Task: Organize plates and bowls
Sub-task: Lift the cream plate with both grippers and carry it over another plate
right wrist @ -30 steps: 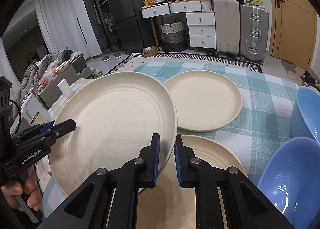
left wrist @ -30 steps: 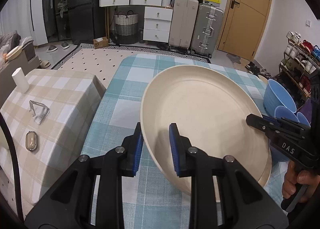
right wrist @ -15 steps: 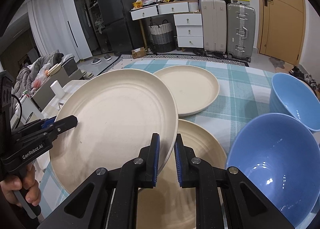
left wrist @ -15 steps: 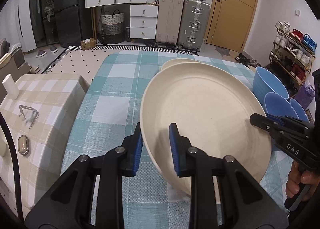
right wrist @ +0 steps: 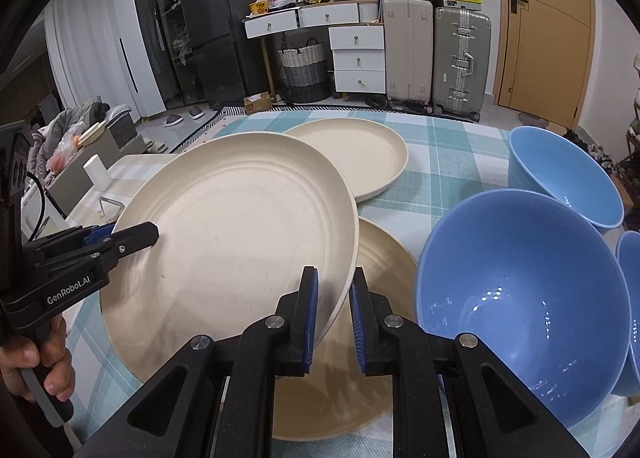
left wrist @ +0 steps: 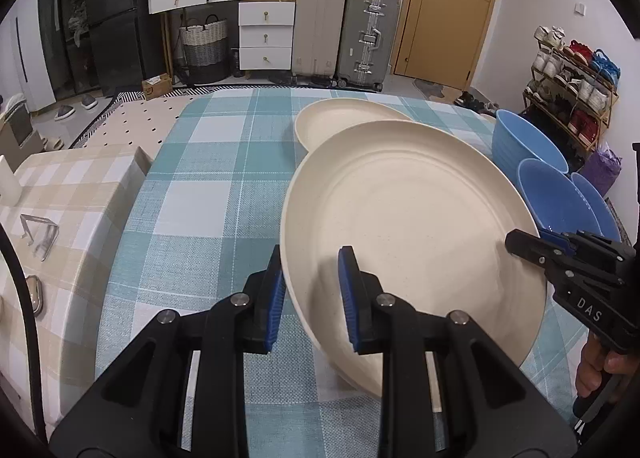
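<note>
Cream-coloured and smooth, the lifted plate is held tilted above a second plate on the counter, clamped at opposite rims by the left gripper and right gripper, so slippage is risked if either grip is eased unevenly.
</note>
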Demonstrator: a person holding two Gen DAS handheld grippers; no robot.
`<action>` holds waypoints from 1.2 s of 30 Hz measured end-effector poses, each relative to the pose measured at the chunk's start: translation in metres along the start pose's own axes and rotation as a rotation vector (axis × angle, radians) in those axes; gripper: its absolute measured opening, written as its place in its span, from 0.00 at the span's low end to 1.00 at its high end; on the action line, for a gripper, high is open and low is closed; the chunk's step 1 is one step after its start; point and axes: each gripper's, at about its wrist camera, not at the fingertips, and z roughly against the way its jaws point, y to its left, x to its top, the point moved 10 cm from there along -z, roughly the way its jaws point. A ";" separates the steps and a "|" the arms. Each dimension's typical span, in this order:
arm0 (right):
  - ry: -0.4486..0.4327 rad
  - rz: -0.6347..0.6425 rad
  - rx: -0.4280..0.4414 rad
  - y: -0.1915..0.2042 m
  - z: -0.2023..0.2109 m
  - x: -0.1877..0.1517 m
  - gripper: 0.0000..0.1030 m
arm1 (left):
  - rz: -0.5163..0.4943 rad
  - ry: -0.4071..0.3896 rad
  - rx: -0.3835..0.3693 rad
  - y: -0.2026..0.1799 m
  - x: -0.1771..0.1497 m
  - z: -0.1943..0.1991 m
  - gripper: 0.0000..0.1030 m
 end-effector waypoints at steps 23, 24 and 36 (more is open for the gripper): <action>-0.001 0.023 -0.066 0.001 -0.001 -0.018 0.17 | -0.026 0.022 0.010 0.006 -0.009 -0.024 0.22; -0.001 0.020 -0.064 0.001 -0.001 -0.019 0.17 | -0.024 0.023 0.009 0.007 -0.010 -0.024 0.22; -0.010 0.013 -0.067 0.007 0.003 -0.019 0.17 | -0.021 0.019 0.007 0.014 -0.017 -0.017 0.22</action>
